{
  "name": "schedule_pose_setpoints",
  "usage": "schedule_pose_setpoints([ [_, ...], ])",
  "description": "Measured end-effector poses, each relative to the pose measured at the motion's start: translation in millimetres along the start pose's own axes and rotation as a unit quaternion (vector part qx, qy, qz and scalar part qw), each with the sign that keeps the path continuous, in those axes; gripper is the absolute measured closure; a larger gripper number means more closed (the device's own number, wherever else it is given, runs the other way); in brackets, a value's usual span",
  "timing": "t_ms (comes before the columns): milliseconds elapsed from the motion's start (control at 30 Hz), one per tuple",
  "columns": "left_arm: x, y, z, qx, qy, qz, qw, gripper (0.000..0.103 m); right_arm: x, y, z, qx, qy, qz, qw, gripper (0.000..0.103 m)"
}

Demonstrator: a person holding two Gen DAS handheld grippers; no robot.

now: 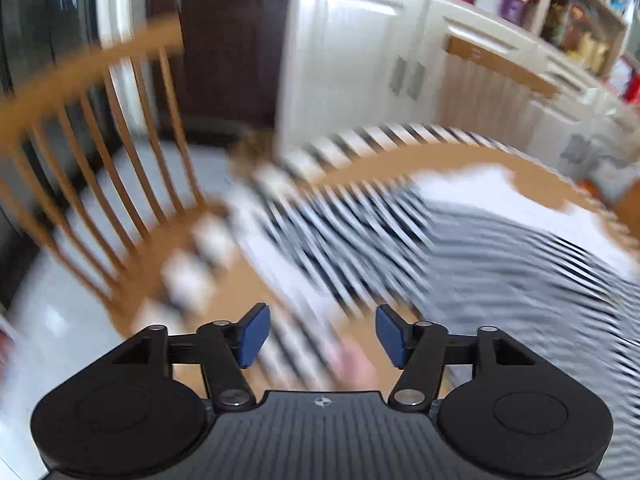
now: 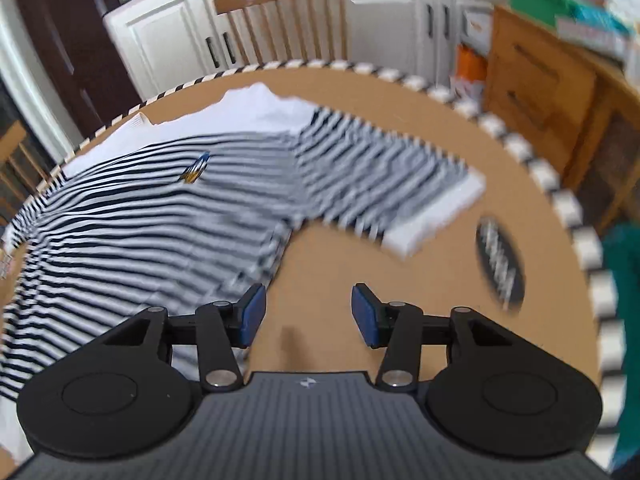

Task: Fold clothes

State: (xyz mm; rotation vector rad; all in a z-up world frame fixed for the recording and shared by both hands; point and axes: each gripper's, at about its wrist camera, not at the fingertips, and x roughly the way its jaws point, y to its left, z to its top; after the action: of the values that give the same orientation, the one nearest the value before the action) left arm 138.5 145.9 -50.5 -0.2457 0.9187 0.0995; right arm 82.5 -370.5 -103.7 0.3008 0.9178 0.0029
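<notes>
Across a round brown tabletop [image 2: 360, 264] edged with a black-and-white checked band, a navy-and-white striped short-sleeved shirt [image 2: 152, 216] is lying spread flat, its white collar end toward the far side and one short sleeve with a white cuff [image 2: 436, 208] sticking out to the right. A small embroidered badge [image 2: 196, 172] is showing on the chest. Both views are smearing with motion.

The right gripper [image 2: 308, 312] is hovering over bare table just right of the shirt's near side edge, its blue-padded jaws standing apart with nothing between them. The left gripper [image 1: 322, 334] is hanging above the shirt's striped left part, jaws likewise parted and empty; whether a sleeve lies under it is lost in the blur.

Judging by the flat, unfolded shirt, the work is sitting at the start of a fold, with both tools positioning for a grasp. The next move is calling for each to drop onto a hem or sleeve edge, pinch the fabric and carry it inward.

A dark oval sticker [image 2: 500, 260] is marking the table at right. Wooden spindle-back chairs [image 1: 100, 160] and white panelled cabinets [image 2: 168, 36] are standing beyond.
</notes>
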Motion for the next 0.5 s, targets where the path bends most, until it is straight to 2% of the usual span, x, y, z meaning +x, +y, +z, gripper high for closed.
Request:
schedule_pose_setpoints([
  [100, -29, -19, -50, -0.004, 0.039, -0.055, 0.9977, 0.042, -12, 1, -26, 0.052, 0.013, 0.026, 0.998, 0.055],
  [167, -41, -28, -81, 0.007, 0.048, -0.064, 0.9968, 0.042, -24, 4, -43, 0.061, 0.02, 0.038, 0.997, 0.055],
  [333, -58, -22, -135, -0.016, 0.074, -0.058, 0.9954, 0.042, -52, 15, -86, 0.073, 0.06, 0.058, 0.994, 0.055],
  [433, -67, -19, -150, -0.026, 0.082, -0.047, 0.9952, 0.042, -63, 23, -112, 0.072, 0.094, 0.07, 0.991, 0.055],
  [500, -73, -19, -158, -0.032, 0.089, -0.047, 0.9944, 0.042, -69, 34, -128, 0.052, 0.097, 0.072, 0.991, 0.055],
])
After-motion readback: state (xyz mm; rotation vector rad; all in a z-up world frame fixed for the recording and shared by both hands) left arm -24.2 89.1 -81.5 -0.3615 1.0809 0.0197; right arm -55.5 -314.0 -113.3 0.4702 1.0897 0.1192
